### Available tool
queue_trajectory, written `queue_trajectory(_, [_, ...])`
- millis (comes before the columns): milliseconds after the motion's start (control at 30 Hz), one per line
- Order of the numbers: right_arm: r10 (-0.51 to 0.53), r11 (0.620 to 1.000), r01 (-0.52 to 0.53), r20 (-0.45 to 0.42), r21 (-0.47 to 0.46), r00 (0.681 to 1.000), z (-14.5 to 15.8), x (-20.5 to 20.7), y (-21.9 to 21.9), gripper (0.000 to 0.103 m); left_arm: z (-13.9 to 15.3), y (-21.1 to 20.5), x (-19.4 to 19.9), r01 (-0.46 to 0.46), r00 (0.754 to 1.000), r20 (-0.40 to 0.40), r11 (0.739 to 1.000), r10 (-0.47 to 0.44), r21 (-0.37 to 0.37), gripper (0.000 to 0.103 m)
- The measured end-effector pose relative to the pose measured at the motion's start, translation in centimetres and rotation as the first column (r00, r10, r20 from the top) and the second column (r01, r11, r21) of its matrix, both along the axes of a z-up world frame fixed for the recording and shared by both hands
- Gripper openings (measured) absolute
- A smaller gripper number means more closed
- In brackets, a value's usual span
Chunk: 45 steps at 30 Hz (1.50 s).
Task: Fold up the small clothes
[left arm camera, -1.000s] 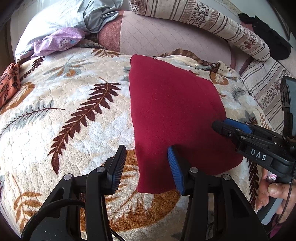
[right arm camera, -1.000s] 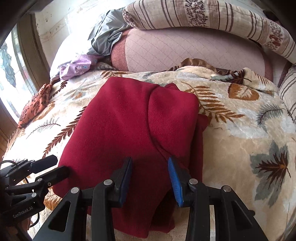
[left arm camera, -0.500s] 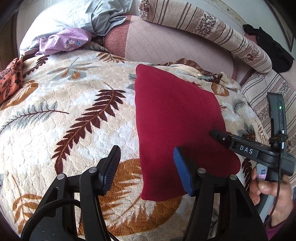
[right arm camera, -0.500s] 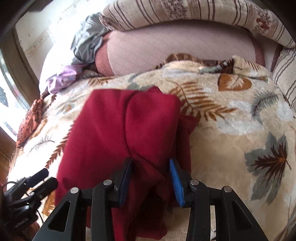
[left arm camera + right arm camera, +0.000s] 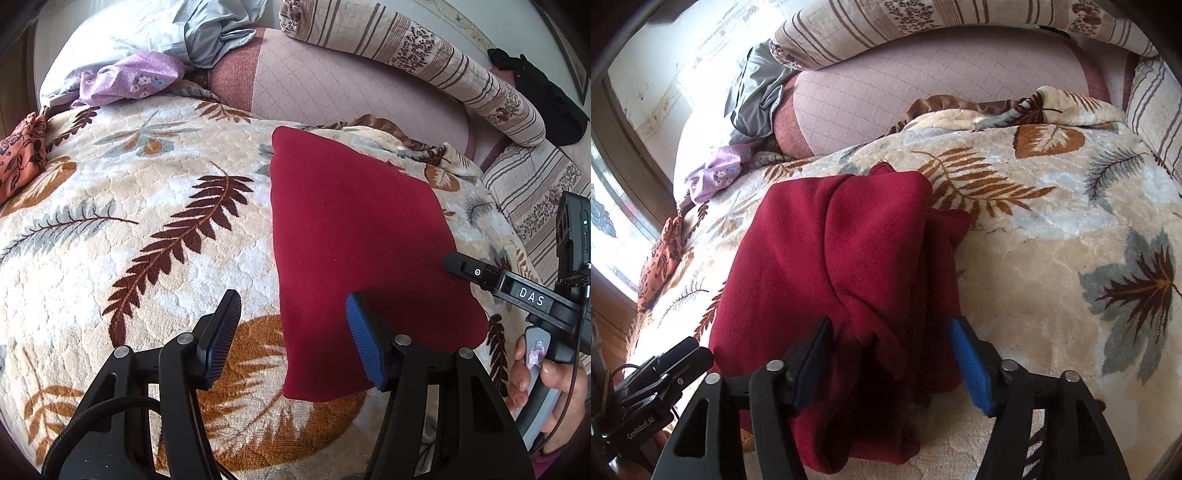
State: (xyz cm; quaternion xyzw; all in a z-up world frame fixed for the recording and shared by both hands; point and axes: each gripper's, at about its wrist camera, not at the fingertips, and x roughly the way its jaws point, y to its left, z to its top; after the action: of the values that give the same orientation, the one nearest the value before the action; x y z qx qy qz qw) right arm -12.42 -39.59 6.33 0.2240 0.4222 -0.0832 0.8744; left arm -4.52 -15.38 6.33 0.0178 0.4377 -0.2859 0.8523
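A leaf-patterned blanket point(image 5: 155, 236) covers the bed. On it lies the folded dark red garment point(image 5: 354, 240). The right gripper point(image 5: 892, 354) straddles its bunched near edge, jaws just opened, pads clear of the cloth. The left gripper point(image 5: 291, 332) hangs over its near left corner, jaws wide, holding nothing.

Bare leaf-print blanket point(image 5: 147, 229) left of red garment point(image 5: 354, 236): clear passage. Far edge blocked: striped bolster point(image 5: 424, 62), lilac cloth point(image 5: 129, 75). Orange cloth point(image 5: 20, 147) at left edge.
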Motion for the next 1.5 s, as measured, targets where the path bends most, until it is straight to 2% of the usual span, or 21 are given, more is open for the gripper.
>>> queue_trajectory(133, [-0.015, 1.0, 0.015, 0.028, 0.015, 0.999, -0.2, 0.0, -1.0, 0.077, 0.1, 0.4, 0.7, 0.011, 0.998, -0.06, 0.997, -0.015, -0.073, 0.06])
queue_trajectory(267, [-0.005, 0.997, 0.002, 0.043, 0.078, 0.999, -1.2, 0.5, -2.4, 0.079, 0.0, 0.3, 2.5, -0.006, 0.988, -0.153, 0.986, -0.02, -0.167, 0.06])
queue_trajectory(367, [0.03, 0.993, -0.037, 0.066, 0.108, 0.997, -2.1, 1.2, -2.7, 0.08, -0.6, -0.7, 3.9, -0.007, 0.979, -0.202, 0.979, -0.035, -0.202, 0.075])
queue_trajectory(467, [0.049, 0.981, -0.063, 0.082, 0.182, 0.995, -3.3, 2.2, -3.0, 0.081, -2.0, -2.3, 4.8, 0.035, 0.965, -0.249, 0.979, -0.085, -0.201, 0.075])
queue_trajectory(533, [0.051, 0.969, -0.076, 0.109, 0.235, 0.993, -3.9, 2.5, -3.1, 0.084, -2.8, -3.0, 5.0, 0.045, 0.964, -0.248, 0.981, -0.092, -0.189, 0.079])
queue_trajectory(633, [0.064, 0.973, -0.096, 0.154, 0.209, 0.986, -4.3, 2.7, -2.3, 0.095, -3.8, -3.4, 5.5, 0.041, 0.952, -0.287, 0.975, -0.105, -0.22, 0.084])
queue_trajectory(733, [0.095, 0.978, -0.12, 0.148, 0.171, 0.984, -4.3, 3.2, -1.3, 0.102, -3.6, -3.9, 5.4, 0.061, 0.957, -0.266, 0.977, -0.116, -0.206, 0.084])
queue_trajectory(867, [0.098, 0.974, -0.127, 0.155, 0.19, 0.983, -4.5, 3.3, -1.6, 0.103, -3.6, -4.1, 5.2, 0.062, 0.963, -0.246, 0.979, -0.11, -0.196, 0.087])
queue_trajectory(1067, [0.09, 0.968, -0.126, 0.169, 0.217, 0.981, -4.6, 3.1, -2.0, 0.102, -3.9, -3.9, 5.6, 0.065, 0.955, -0.269, 0.972, -0.126, -0.226, 0.088])
queue_trajectory(1100, [0.09, 0.969, -0.125, 0.165, 0.214, 0.982, -4.5, 3.2, -1.9, 0.101, -3.8, -3.9, 5.6, 0.069, 0.955, -0.266, 0.971, -0.13, -0.227, 0.088])
queue_trajectory(1133, [0.089, 0.97, -0.122, 0.164, 0.208, 0.982, -4.4, 3.1, -1.9, 0.089, -3.8, -3.8, 5.5, 0.069, 0.956, -0.264, 0.971, -0.13, -0.227, 0.088])
queue_trajectory(1167, [0.091, 0.971, -0.125, 0.166, 0.206, 0.982, -4.2, 3.1, -1.8, 0.069, -3.7, -3.7, 5.3, 0.067, 0.958, -0.259, 0.972, -0.126, -0.224, 0.087])
queue_trajectory(1200, [0.098, 0.967, -0.134, 0.171, 0.218, 0.98, -4.1, 3.1, -1.6, 0.065, -3.5, -3.7, 5.1, 0.073, 0.96, -0.247, 0.973, -0.128, -0.22, 0.08])
queue_trajectory(1267, [0.093, 0.967, -0.13, 0.171, 0.22, 0.981, -3.7, 2.9, -1.4, 0.052, -3.1, -3.6, 4.5, 0.085, 0.968, -0.216, 0.975, -0.129, -0.203, 0.072])
queue_trajectory(1367, [0.111, 0.971, -0.146, 0.185, 0.191, 0.976, -2.0, 2.6, -0.6, 0.041, -1.6, -2.7, 3.7, 0.092, 0.971, -0.2, 0.974, -0.134, -0.209, 0.057])
queue_trajectory(1500, [0.168, 0.963, -0.205, 0.203, 0.177, 0.965, 0.7, 1.4, 1.3, 0.039, 1.3, 0.1, 0.8, 0.093, 0.974, -0.18, 0.969, -0.135, -0.228, 0.056])
